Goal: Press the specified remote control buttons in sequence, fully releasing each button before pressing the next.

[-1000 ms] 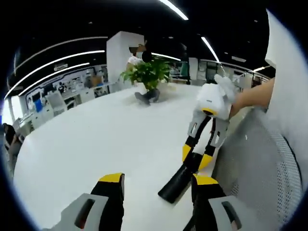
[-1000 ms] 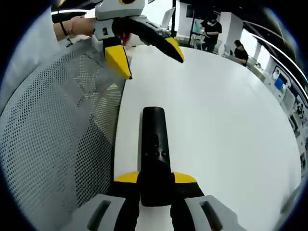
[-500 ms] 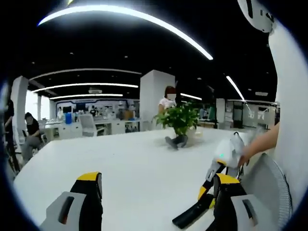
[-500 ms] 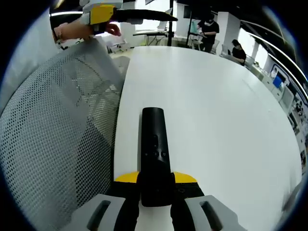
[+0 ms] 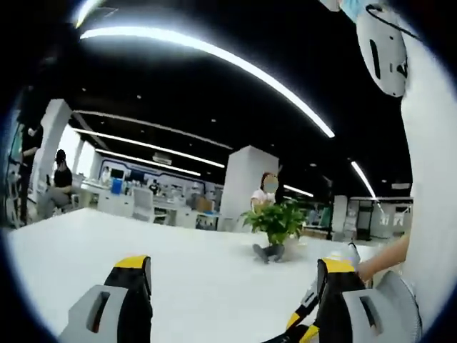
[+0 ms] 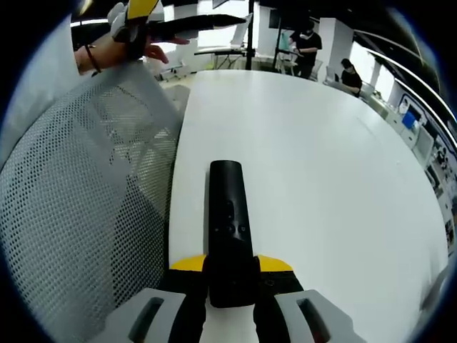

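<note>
A black remote control (image 6: pixel 228 214) lies lengthwise on the white table (image 6: pixel 321 171), buttons facing up. My right gripper (image 6: pixel 230 265) is shut on its near end, yellow pads on either side. My left gripper (image 5: pixel 232 271) is open with nothing between its jaws and is tilted up toward the ceiling. In the right gripper view the left gripper (image 6: pixel 178 23) hangs high at the top left in a hand (image 6: pixel 125 44), well away from the remote. The right gripper's yellow tips (image 5: pixel 301 327) peek in at the lower right of the left gripper view.
A grey mesh chair back (image 6: pixel 78 207) stands along the table's left edge beside the remote. A potted green plant (image 5: pixel 275 225) sits farther along the table. People (image 6: pixel 310 39) are at desks beyond the far end.
The left gripper has lifted up and away from the remote and tilted upward, so its view now takes in ceiling. The right gripper and remote have stayed put.
</note>
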Motion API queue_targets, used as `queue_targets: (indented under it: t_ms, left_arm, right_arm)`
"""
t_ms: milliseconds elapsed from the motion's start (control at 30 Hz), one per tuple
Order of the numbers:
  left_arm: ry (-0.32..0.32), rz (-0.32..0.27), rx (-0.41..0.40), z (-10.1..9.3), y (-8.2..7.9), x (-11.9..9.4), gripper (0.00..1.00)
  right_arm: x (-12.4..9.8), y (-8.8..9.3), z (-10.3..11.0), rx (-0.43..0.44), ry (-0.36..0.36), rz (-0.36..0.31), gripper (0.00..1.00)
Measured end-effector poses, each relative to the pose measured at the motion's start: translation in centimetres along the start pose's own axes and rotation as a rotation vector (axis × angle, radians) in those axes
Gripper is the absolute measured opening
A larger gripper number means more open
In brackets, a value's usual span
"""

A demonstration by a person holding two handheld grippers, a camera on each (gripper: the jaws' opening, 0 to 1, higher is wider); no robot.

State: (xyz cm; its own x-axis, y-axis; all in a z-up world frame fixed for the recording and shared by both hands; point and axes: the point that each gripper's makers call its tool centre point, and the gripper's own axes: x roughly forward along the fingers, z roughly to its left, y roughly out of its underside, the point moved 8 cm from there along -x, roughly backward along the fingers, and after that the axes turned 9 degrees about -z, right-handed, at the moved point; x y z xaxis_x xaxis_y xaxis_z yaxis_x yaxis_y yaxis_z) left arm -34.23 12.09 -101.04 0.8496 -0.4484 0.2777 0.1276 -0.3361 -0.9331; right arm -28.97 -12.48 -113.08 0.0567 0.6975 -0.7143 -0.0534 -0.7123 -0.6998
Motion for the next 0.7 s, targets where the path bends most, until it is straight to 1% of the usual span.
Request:
queue_targets:
  t_ms: [33,67,100,133,167,233,333,367,400,433,500,567,633,700]
  left_arm:
    - [0.007,0.016,0.015,-0.1,0.1,-0.1,1.0]
    - [0.009,0.047,0.07,0.0,0.3,-0.2,1.0]
    - [0.008,0.059,0.095,-0.1,0.4,-0.2,1.0]
    - [0.004,0.061,0.099,-0.2,0.4,-0.2,1.0]
    - [0.003,0.056,0.1,-0.2,0.5,-0.1,1.0]
    - [0.0,0.059,0.113,-0.1,0.5,-0.1,1.0]
    - [-0.008,0.091,0.152,0.3,1.0,0.0,1.0]
    - [-0.013,0.111,0.187,0.5,1.4,-0.3,1.0]
    - [-0.025,0.143,0.206,0.7,1.7,-0.5,1.0]
    - [-0.046,0.174,0.205,1.3,2.3,-0.9,1.0]
    - [-0.042,0.154,0.196,1.2,2.1,-0.8,1.0]
    - [-0.039,0.138,0.167,1.2,1.9,-0.8,1.0]
    - [-0.036,0.14,0.169,1.1,1.9,-0.7,1.0]
    - [-0.041,0.152,0.195,1.0,1.9,-0.6,1.0]
  right_arm:
    - [0.0,0.0,0.0,0.0,0.0,0.003,0.22]
    - [0.0,-0.1,0.0,0.0,-0.001,0.01,0.22]
    - [0.1,-0.2,0.0,-0.001,-0.003,0.018,0.22]
    - [0.1,-0.3,-0.1,-0.002,-0.007,0.027,0.22]
    - [0.1,-0.5,-0.2,0.016,-0.01,0.038,0.22]
    - [0.1,-0.5,-0.4,0.049,-0.018,0.04,0.21]
    - [0.0,-0.4,-0.7,0.066,-0.024,0.027,0.21]
    - [0.0,-0.4,-0.8,0.07,-0.023,0.026,0.21]
    - [0.0,-0.4,-0.7,0.067,-0.024,0.028,0.21]
    - [0.0,-0.5,-0.8,0.047,-0.023,0.038,0.21]
    - [0.2,-0.5,-1.1,0.021,-0.021,0.051,0.21]
    - [0.2,-0.7,-1.6,0.031,-0.024,0.049,0.21]
    - [0.3,-0.7,-2.0,0.041,-0.021,0.045,0.21]
    - [0.4,-0.8,-2.5,0.042,-0.015,0.045,0.21]
